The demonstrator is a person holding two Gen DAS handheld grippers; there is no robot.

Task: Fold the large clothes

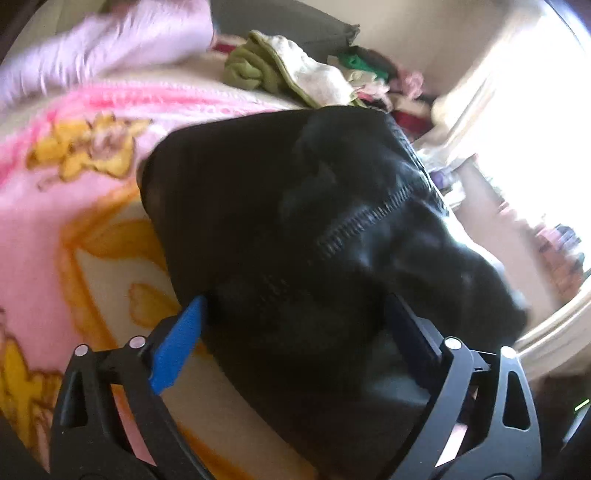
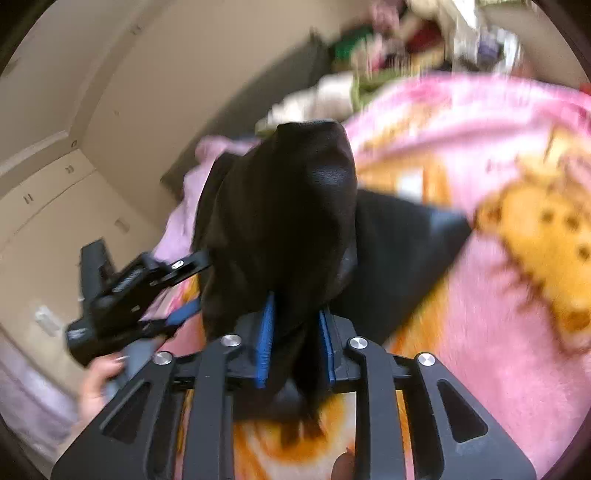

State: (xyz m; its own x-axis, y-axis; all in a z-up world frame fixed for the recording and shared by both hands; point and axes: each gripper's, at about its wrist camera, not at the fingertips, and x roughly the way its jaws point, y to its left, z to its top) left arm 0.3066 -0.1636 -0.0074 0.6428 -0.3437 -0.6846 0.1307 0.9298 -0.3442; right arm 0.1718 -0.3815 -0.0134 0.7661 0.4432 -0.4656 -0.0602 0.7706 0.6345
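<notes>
A black, leather-like garment point(image 1: 277, 192) with a stitched seam lies bunched on a pink and yellow blanket point(image 1: 55, 221). My left gripper point(image 1: 295, 301) is open wide, with its blue pads point(image 1: 177, 343) on either side of the garment's near end and not pinching it. In the right wrist view my right gripper point(image 2: 295, 341) is shut on a fold of the black garment point(image 2: 295, 221), which rises in a hump in front of it. The left gripper point(image 2: 195, 288) shows at the left, held by a hand point(image 2: 99, 373). This view is blurred.
A pile of mixed clothes point(image 1: 295, 74) lies at the far side of the bed, beside a dark pillow point(image 1: 295, 26). A lilac cloth point(image 2: 188, 192) lies behind the black garment. Cream wardrobe doors point(image 2: 55, 184) stand to the left. A bright window point(image 1: 535, 129) is at the right.
</notes>
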